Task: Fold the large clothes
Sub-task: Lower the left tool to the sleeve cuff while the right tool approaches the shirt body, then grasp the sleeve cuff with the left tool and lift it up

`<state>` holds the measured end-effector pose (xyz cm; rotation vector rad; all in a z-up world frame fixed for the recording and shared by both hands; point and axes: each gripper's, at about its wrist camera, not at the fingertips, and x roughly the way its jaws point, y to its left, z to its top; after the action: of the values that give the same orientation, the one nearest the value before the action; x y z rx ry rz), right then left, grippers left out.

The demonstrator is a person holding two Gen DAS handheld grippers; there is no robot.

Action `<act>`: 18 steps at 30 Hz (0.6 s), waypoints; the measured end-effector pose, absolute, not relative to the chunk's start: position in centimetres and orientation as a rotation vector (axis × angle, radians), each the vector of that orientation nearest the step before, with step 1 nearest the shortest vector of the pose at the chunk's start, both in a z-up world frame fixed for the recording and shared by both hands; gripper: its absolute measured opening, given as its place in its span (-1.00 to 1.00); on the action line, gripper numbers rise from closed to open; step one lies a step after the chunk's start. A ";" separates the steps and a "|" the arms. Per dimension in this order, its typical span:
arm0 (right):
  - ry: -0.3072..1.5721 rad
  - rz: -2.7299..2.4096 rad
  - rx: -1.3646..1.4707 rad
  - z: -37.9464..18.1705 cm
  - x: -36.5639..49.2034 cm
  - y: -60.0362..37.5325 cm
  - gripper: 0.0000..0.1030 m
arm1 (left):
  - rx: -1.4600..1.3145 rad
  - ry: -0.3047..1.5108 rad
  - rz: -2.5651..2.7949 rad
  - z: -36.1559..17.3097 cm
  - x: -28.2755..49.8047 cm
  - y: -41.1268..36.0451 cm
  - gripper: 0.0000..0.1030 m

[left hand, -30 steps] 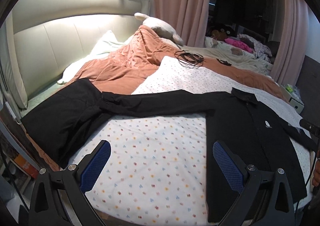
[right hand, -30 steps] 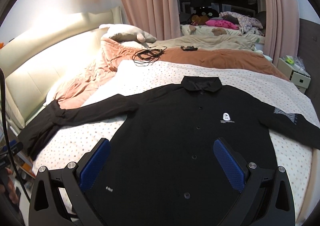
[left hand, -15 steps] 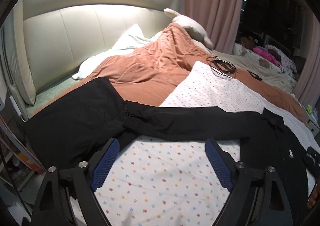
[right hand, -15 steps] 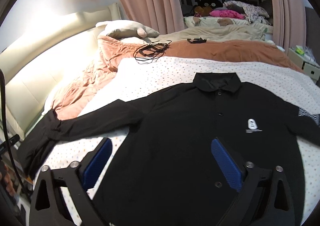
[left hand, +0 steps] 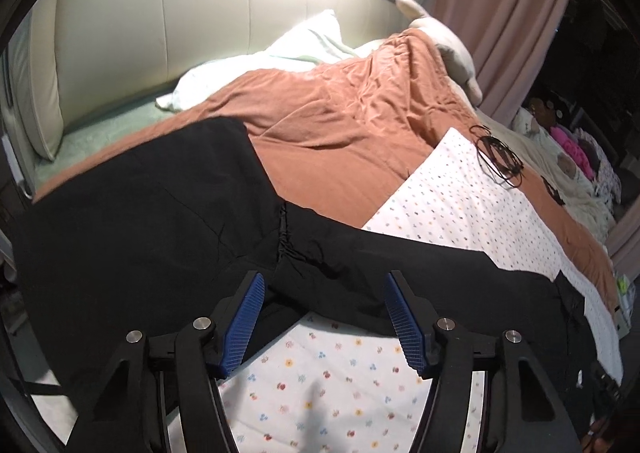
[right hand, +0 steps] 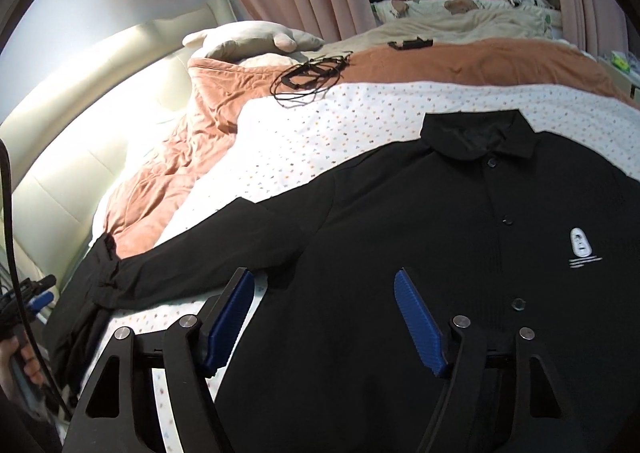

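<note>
— Which step are you doing?

— I'm reaching both open tongs, left gripper (left hand: pixel 324 313) and right gripper (right hand: pixel 324 317), toward the black button-front shirt (right hand: pixel 460 237) lying flat on the dotted white quilt (right hand: pixel 360 113). Next, I judge, I'm pinching its sleeve (left hand: pixel 360 265).

— Any writing?

— Only a small white chest logo (right hand: pixel 581 245), and I'm not managing to read it.

The shirt (right hand: pixel 420 221) is black with a small white chest logo (right hand: pixel 581 245). The sheet (left hand: pixel 460 205) under it is white — dotted with tiny multicoloured flowers — beside a rust-orange duvet (left hand: pixel 352 133) (gripper pads (left hand: pixel 242 323) are blue).
</note>
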<state>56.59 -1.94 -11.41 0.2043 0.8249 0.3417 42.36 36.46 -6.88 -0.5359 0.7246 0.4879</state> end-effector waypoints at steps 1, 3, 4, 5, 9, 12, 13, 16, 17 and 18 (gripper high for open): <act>0.830 0.343 0.217 -11.8 57.0 -1.9 0.38 | -0.548 0.731 0.492 -7.3 42.7 36.8 0.24; 0.848 0.342 0.237 -12.7 58.0 -1.8 0.23 | -0.574 0.739 0.499 -8.1 43.4 37.5 0.24; 0.860 0.341 0.240 -13.2 58.4 -1.6 0.17 | -0.590 0.747 0.510 -8.7 43.9 37.9 0.24; 0.873 0.342 0.242 -13.6 58.8 -1.4 0.15 | -0.603 0.752 0.516 -9.2 44.2 38.2 0.24; 0.926 0.356 0.258 -15.3 60.2 -0.8 -0.09 | -0.673 0.772 0.547 -11.7 45.3 39.6 0.24; 0.953 0.367 0.275 -16.4 61.0 -0.5 -0.20 | -0.683 0.792 0.574 -13.1 46.1 40.1 0.24; 0.959 0.369 0.280 -16.7 61.3 -0.4 -0.28 | -0.683 0.802 0.583 -13.6 46.5 40.3 0.24; 0.982 0.376 0.306 -17.4 62.2 -0.1 -0.52 | -0.688 0.827 0.597 -14.9 47.3 40.6 0.23; 0.984 0.380 0.312 -17.5 62.4 0.1 -0.56 | -0.678 0.836 0.604 -15.2 47.6 40.7 0.19; 0.981 0.389 0.322 -17.6 62.7 0.3 -0.61 | -0.667 0.847 0.607 -15.5 47.9 40.6 -0.11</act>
<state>62.75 0.29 -17.59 0.3215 0.9811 0.3892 47.86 40.60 -15.53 -0.6667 0.8467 0.6069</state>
